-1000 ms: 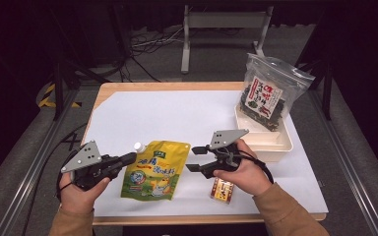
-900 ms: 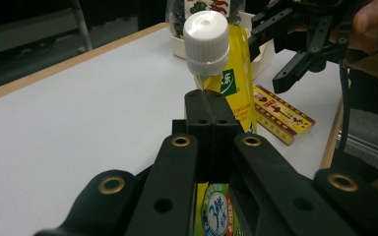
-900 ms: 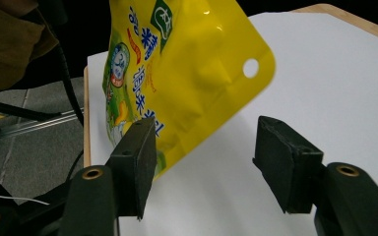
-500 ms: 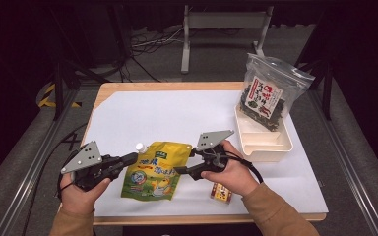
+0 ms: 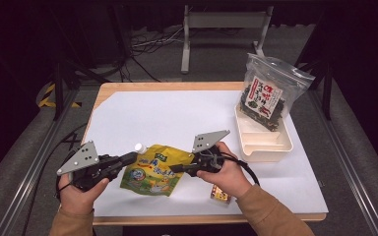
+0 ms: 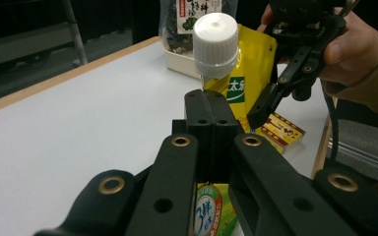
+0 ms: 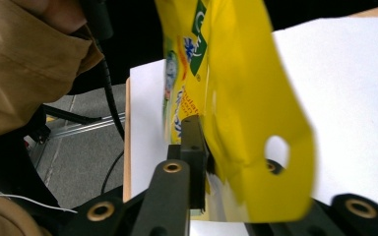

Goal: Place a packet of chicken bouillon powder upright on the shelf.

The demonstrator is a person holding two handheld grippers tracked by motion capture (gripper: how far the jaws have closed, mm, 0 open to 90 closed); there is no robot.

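Grippers both clamped on yellow spouted drink pouch (image 5: 152, 169) near bench's front edge: left gripper (image 5: 130, 159) by white cap (image 6: 215, 45), right gripper (image 5: 174, 168) on opposite edge, just closing. Right bite looks shallow; pouch could slip or tear if pulled.

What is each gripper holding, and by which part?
Both hold the yellow spouted pouch: left gripper just below the white cap, right gripper on the opposite edge.

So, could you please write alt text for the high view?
Two hand-held grippers grip a yellow spouted drink pouch from both sides: the left gripper by its white cap, the right gripper on its opposite edge. A cream plastic tray holds a clear seaweed bag.
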